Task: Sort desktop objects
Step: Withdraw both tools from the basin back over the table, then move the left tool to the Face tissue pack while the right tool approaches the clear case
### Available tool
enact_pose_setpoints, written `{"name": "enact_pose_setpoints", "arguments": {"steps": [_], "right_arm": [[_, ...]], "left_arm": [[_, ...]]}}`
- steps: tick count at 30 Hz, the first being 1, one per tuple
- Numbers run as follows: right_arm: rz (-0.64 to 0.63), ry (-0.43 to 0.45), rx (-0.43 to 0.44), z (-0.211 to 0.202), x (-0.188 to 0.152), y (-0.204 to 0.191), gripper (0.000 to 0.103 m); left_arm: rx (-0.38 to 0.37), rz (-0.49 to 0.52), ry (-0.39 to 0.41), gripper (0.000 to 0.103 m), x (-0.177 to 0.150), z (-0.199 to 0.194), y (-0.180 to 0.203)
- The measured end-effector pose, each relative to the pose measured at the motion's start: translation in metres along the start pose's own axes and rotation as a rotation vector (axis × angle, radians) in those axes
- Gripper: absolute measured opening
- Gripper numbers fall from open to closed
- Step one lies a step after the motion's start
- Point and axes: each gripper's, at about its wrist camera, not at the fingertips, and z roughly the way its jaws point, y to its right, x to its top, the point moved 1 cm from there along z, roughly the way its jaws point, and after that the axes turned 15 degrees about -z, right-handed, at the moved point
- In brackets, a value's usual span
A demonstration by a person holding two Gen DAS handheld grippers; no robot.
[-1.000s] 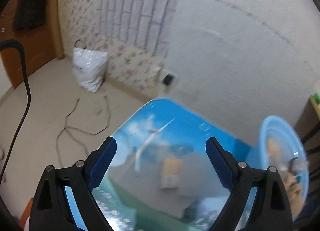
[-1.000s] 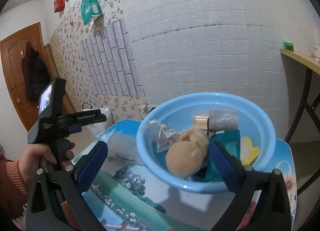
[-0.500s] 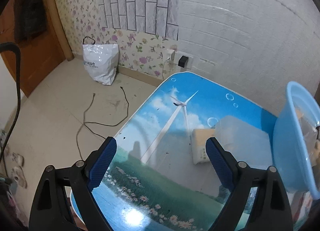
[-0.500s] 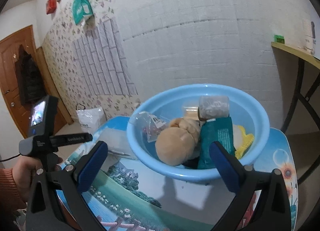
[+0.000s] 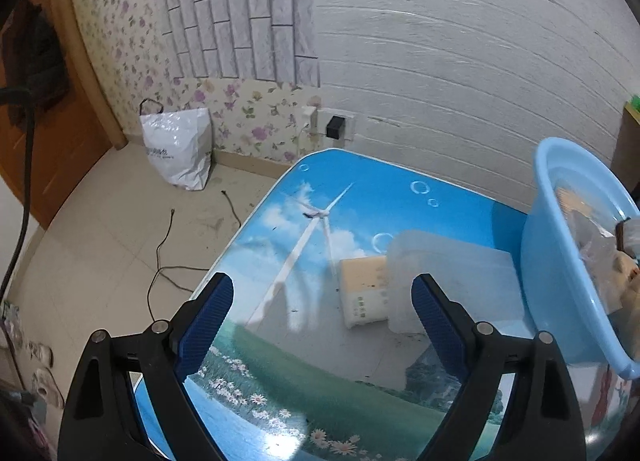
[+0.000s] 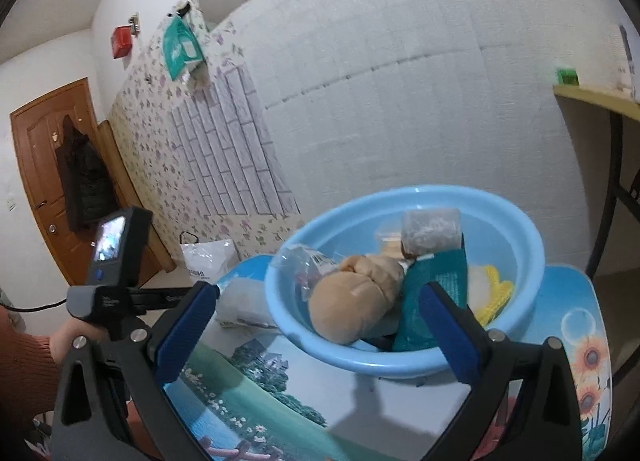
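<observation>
partly hidden: basin (image 5: 560,261) contents cut off; clear box (image 5: 448,265) overlaps packet (image 5: 362,293).

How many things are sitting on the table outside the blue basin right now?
2, both left of the basin: a clear plastic box and a cream packet lying against it. More may be hidden behind the basin.
</observation>
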Motion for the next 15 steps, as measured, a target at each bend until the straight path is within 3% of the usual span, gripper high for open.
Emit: {"name": "enact_pose_setpoints", "arguments": {"steps": [7,15], "right_arm": [[0.013,-0.012,-0.074,0.004,-0.002,-0.005,0.103],[-0.011,-0.012,-0.116,-0.008,-0.003,-0.036,0.103]], "left_arm": [[-0.088,0.014,0.002,0.091,-0.006,-0.001,-0.002],[-0.190,0.139,0.049,0.091,-0.012,-0.012,-0.003]]}}
